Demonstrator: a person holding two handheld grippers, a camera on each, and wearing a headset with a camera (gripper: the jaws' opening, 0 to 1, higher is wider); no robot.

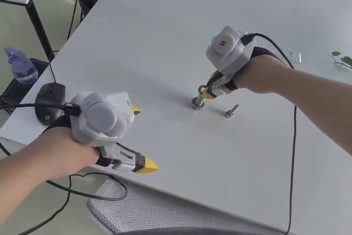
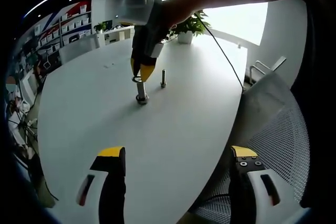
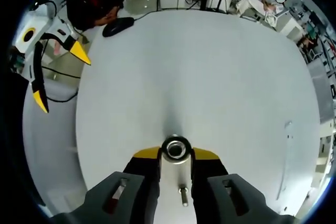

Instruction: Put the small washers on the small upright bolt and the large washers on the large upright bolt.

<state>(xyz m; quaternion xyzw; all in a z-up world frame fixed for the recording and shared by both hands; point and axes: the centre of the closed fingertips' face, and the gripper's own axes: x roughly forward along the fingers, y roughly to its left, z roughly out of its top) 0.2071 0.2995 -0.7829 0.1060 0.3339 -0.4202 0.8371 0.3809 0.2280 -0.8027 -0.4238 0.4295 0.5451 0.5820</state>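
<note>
The large upright bolt [image 1: 197, 102] [image 2: 142, 96] stands mid-table, and the small upright bolt [image 1: 231, 111] [image 2: 163, 78] is just to its right. My right gripper [image 1: 207, 93] [image 2: 140, 75] [image 3: 176, 153] is shut on a large metal washer [image 3: 176, 147] [image 2: 137, 79], which it holds flat at the top of the large bolt. From here I cannot tell whether the washer is around the shaft. My left gripper [image 1: 142, 137] [image 2: 177, 153] [image 3: 60, 77] is open and holds nothing, near the table's front left edge and well away from the bolts.
The white table [image 1: 165, 37] ends close to my left gripper. A black round device [image 1: 48, 103] with cables sits at the table's left corner. A water bottle [image 1: 21, 65] stands beyond it. A grey mesh chair [image 1: 137, 210] [image 2: 273, 124] is below the front edge.
</note>
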